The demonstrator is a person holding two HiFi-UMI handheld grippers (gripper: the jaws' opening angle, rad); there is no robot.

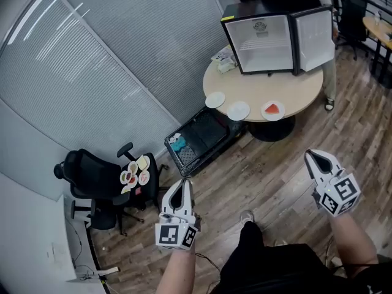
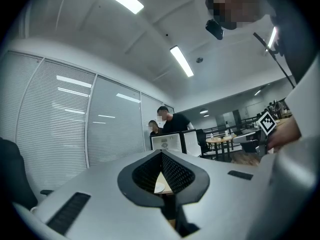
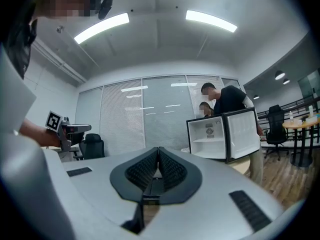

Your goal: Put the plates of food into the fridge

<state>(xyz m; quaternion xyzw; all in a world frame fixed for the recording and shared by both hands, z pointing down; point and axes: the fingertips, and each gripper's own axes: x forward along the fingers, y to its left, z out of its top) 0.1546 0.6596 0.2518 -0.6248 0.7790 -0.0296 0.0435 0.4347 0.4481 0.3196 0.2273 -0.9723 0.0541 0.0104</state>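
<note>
A small black fridge stands on the round wooden table with its door swung open and its white inside bare. Three plates lie along the table's near edge: two white ones and one with a red slice of food. Several more plates of food rest on the seat of a black office chair. My left gripper and right gripper hover over the floor, well short of the table. Both are shut and hold nothing. The fridge shows ahead in the right gripper view.
A black crate with blue items sits on the wooden floor beside the table's left side. Two people stand behind the fridge. Blinds cover the glass wall at left. More chairs and a table stand at the far right.
</note>
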